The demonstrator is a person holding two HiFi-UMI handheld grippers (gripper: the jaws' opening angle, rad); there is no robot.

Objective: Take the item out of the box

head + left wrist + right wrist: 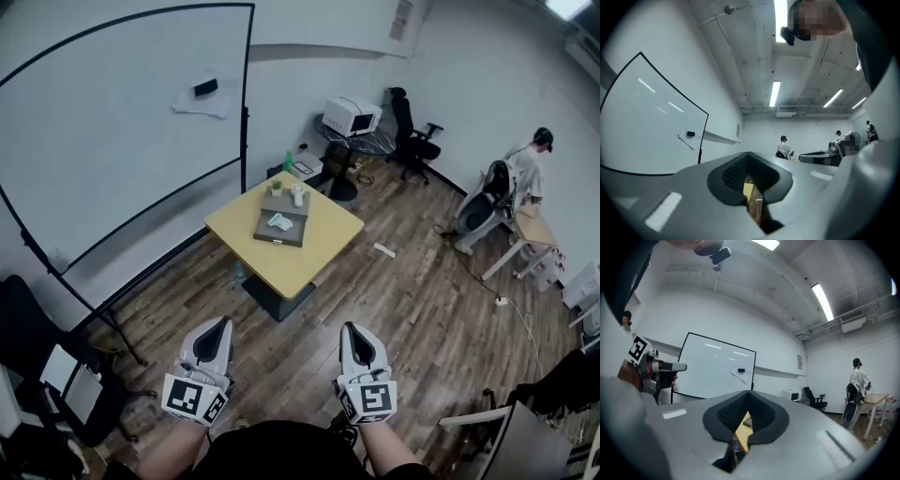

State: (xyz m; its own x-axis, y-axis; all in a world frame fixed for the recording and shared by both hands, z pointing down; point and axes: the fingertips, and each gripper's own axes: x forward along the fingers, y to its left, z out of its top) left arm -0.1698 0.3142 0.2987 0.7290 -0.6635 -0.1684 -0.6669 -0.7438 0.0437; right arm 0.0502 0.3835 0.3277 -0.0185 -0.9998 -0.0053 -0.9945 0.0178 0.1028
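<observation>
Hand-held grippers [224, 322] [349, 325] closed; shallow brown box [292, 235]

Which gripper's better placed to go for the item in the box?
Right, marginally. Right gripper and left gripper are both shut, far from the table; the right's view lines up on the box, the left's shows only table edge and floor.
</observation>
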